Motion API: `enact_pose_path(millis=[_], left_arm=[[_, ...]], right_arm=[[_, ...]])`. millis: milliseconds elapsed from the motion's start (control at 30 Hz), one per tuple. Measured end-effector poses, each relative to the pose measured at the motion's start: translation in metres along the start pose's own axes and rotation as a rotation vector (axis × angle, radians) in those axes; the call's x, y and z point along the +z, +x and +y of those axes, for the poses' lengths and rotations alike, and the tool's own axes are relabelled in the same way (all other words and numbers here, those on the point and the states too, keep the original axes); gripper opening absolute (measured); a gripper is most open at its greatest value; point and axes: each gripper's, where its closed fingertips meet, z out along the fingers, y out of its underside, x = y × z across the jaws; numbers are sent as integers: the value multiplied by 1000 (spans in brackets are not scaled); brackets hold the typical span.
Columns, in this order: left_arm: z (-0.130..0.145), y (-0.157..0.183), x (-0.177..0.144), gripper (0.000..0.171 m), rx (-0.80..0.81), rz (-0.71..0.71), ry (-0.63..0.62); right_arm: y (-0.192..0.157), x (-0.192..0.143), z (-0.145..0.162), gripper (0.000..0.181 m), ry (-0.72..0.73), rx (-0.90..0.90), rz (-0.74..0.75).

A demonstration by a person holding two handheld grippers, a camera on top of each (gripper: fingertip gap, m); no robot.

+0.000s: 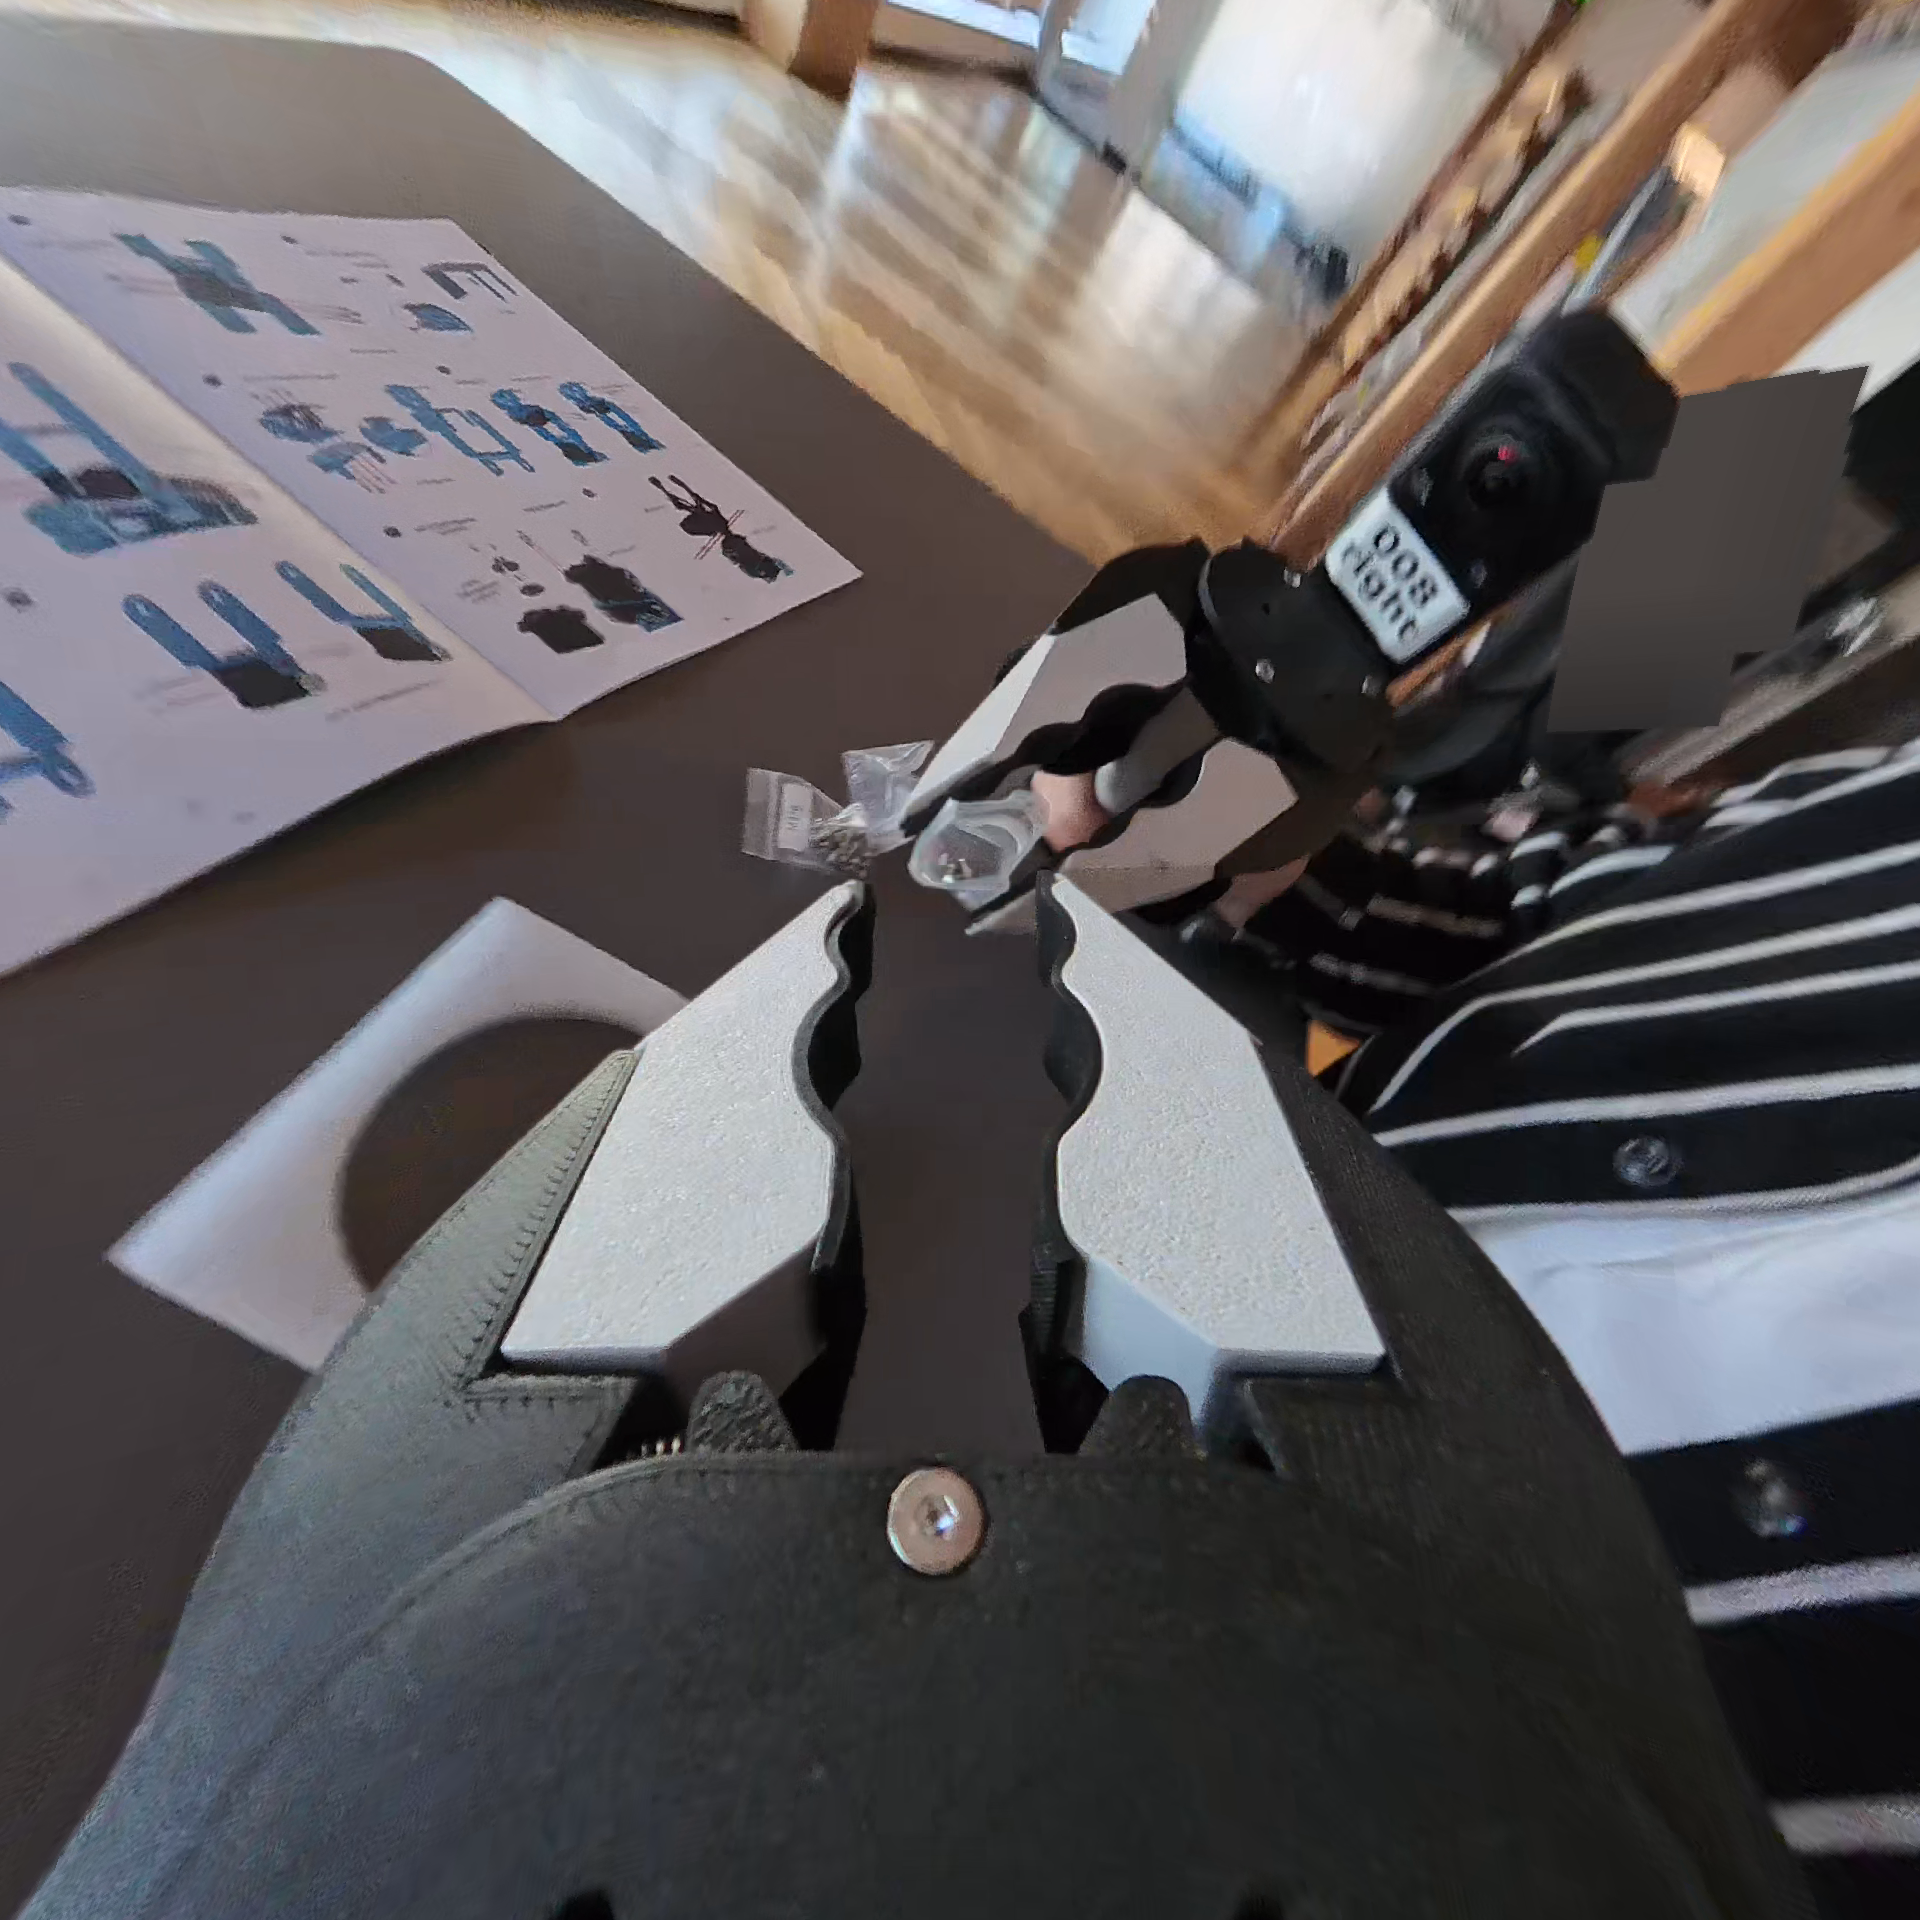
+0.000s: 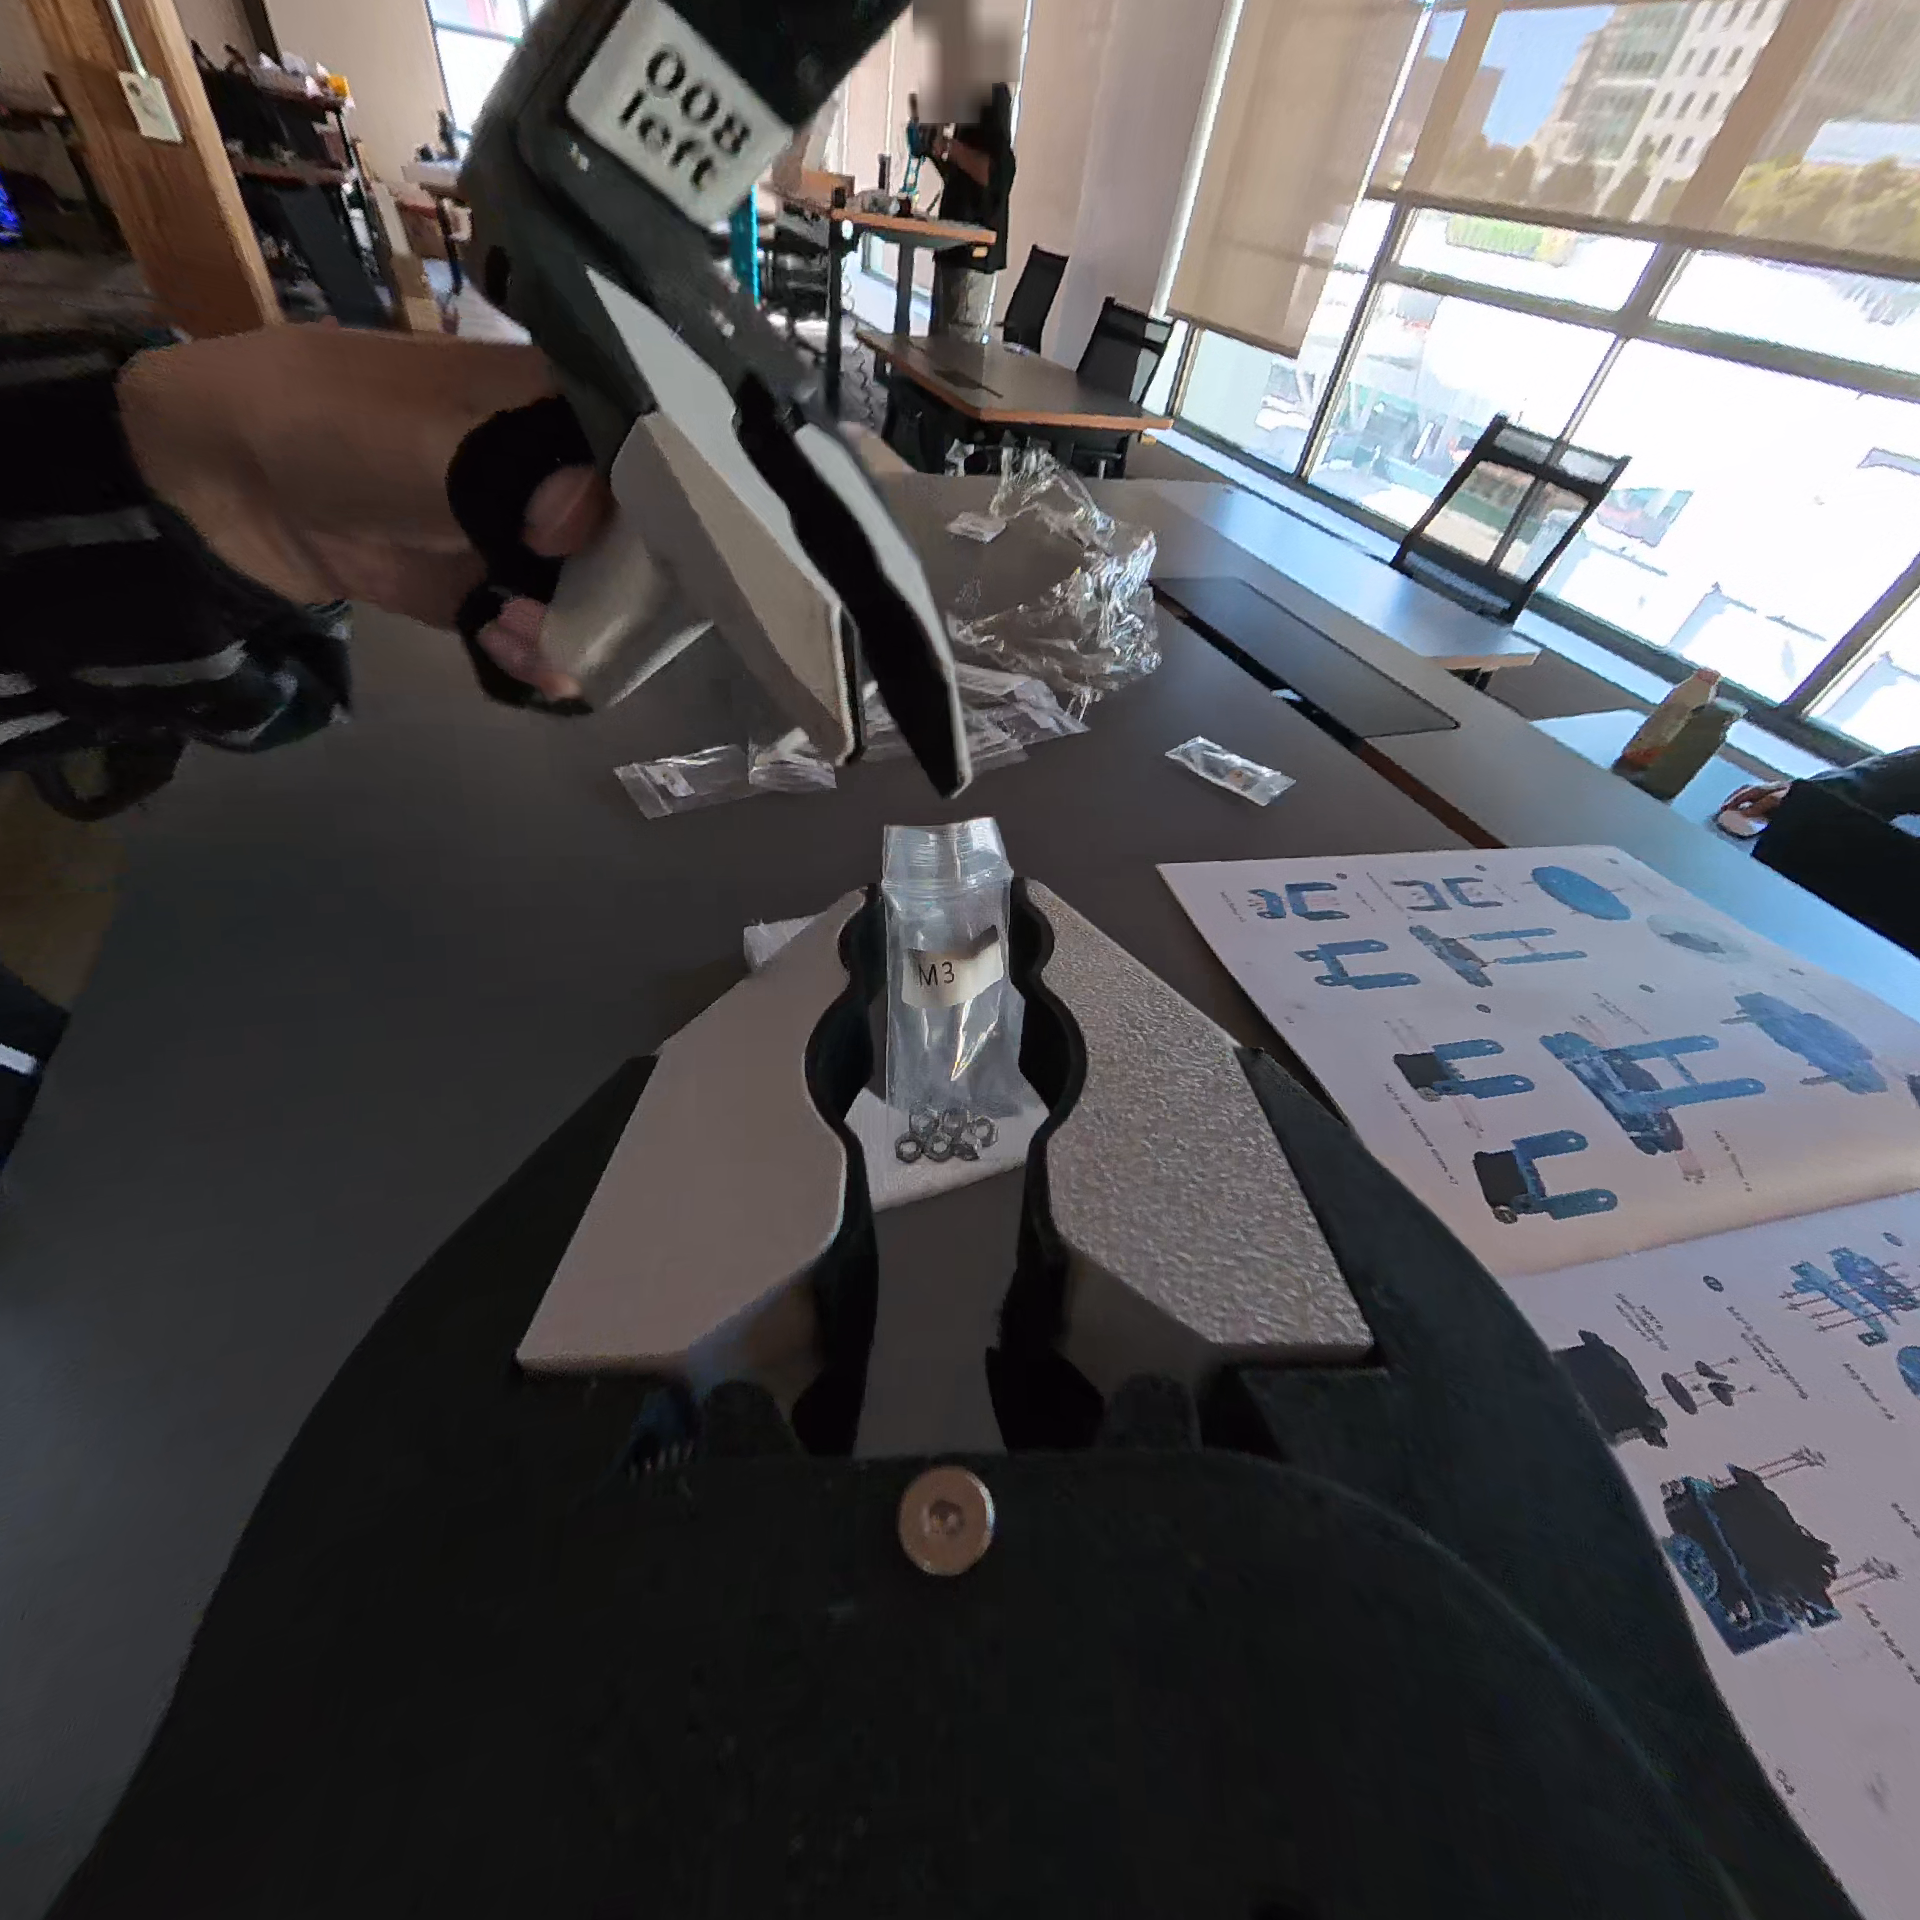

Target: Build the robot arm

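Up off the dark table (image 2: 416, 935), the right tongs (image 2: 945, 914) are clenched on a small clear bag (image 2: 948, 997) of tiny metal washers, its top poking out past the tips. Just beyond that bag's top hang the left tongs (image 1: 951, 904), released, with a gap between the fingers and nothing in it. An open instruction booklet (image 2: 1558, 1039) lies to the right of the right tongs; more little bags (image 2: 717, 774) and crumpled plastic wrap (image 2: 1070, 592) lie farther ahead.
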Motion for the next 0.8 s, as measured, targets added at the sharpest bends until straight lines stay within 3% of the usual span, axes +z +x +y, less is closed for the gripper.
enact_pose_path(millis=[133, 233, 400, 500, 667, 767, 800], left_arm=[[19, 8, 14, 31, -191, 48, 62], [21, 11, 15, 21, -272, 101, 124], [37, 11, 11, 2, -280, 122, 119], [50, 16, 11, 0, -250, 145, 66], [72, 30, 4, 0, -120, 230, -75], [87, 37, -5, 0, -4, 266, -182], [91, 36, -8, 0, 24, 261, -210]], right_arm=[[-9, 2, -1, 21, 18, -56, 44], [-15, 6, 6, 23, -12, -111, 66], [-25, 9, 17, 37, -20, -58, 54], [-36, 8, 27, 39, -30, 34, 6], [-61, -1, 41, 44, -97, 114, -238], [-77, -6, 47, 41, -174, 244, -451], [-82, -7, 45, 31, -178, 279, -515]])
